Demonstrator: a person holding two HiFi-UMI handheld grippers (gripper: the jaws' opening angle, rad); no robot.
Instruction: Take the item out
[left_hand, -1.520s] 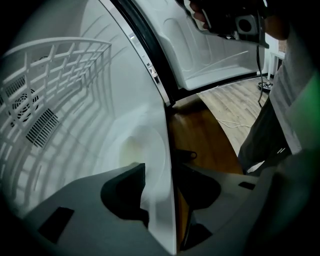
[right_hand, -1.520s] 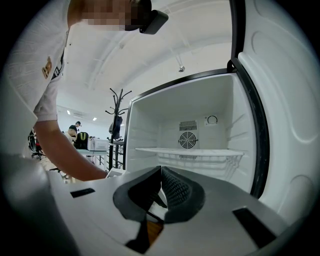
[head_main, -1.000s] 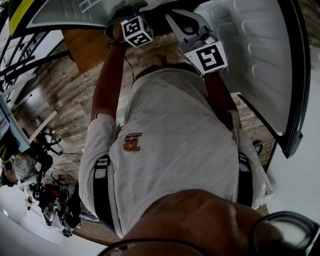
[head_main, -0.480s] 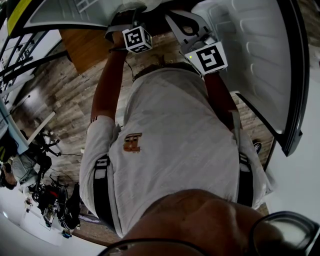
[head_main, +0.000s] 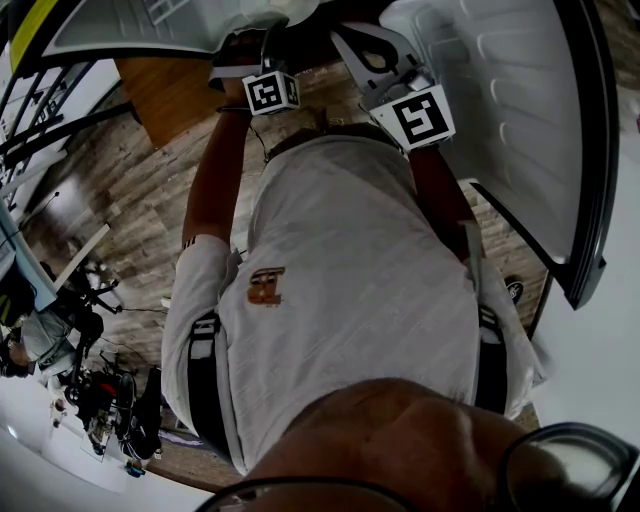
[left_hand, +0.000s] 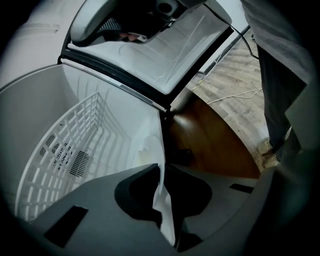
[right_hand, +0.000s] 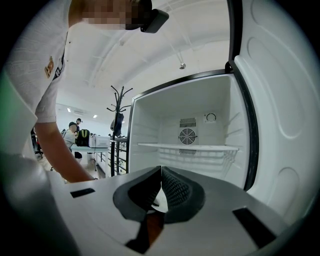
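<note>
Grasp step: my left gripper (left_hand: 161, 166) closes its jaws on the thin white sheet (left_hand: 163, 210) at 6 o'clock. My right gripper (right_hand: 161, 168) is pinched together, empty. Next: secure the hold, then draw outward.

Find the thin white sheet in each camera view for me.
Head view: not visible.
Left gripper view: bottom centre, the thin white sheet stands between the tips of the closing left claw.
Right gripper view: not in it.
Shared landmark: the open white fridge.
</note>
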